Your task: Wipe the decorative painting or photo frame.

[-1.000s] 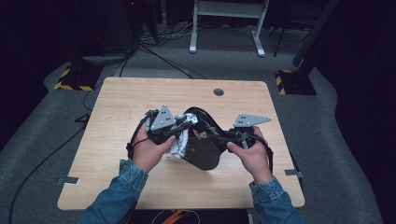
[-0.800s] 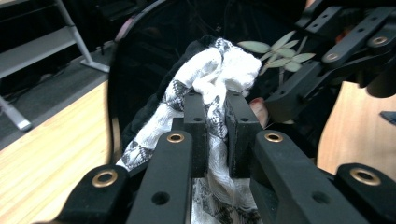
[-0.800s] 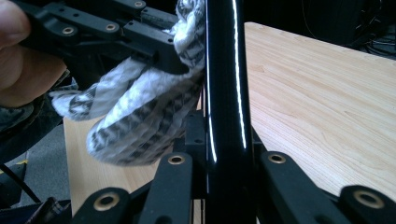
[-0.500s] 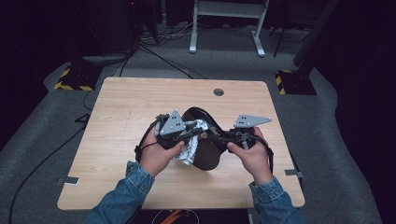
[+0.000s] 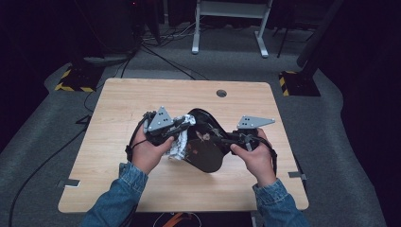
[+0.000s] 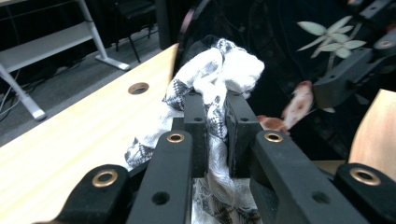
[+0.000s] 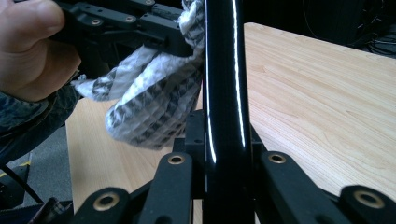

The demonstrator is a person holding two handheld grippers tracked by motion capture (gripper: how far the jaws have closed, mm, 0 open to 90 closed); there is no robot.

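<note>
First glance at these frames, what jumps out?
A glossy black plate with a leaf-and-flower pattern, held on edge above the middle of the wooden table by the right gripper. Against its face, the left gripper pinches a bunched white-and-black patterned cloth.

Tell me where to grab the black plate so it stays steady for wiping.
Take the black plate at its thin rim, from the person's right, jaws across both faces. It stands tilted on edge, so the rim is free there, and the right claw already clamps it, leaving the face clear for the cloth.
</note>
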